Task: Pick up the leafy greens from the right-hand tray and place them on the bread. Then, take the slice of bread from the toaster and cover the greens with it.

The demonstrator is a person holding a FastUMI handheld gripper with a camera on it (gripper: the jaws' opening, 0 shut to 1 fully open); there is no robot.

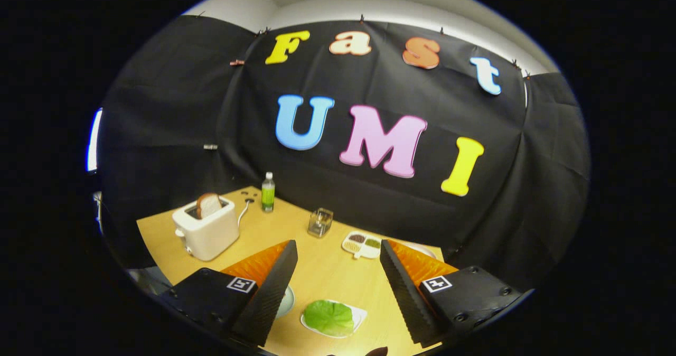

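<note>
A green leaf (328,317) lies on a small white tray (359,315) on the wooden table, low between my two fingers and well below them. My gripper (338,250) hangs open above the table with nothing between its black ribbed fingers (274,287). A white toaster (207,230) stands beyond the left finger with a slice of bread (208,204) sticking up out of its slot. Part of a pale plate (287,300) peeks out beside the left finger; what lies on it is hidden.
A green bottle (268,191) stands at the table's far edge. A clear glass (320,222) sits mid-table. A white divided dish (362,244) with small fillings lies just beyond the right finger. The toaster's cord (244,212) runs behind it.
</note>
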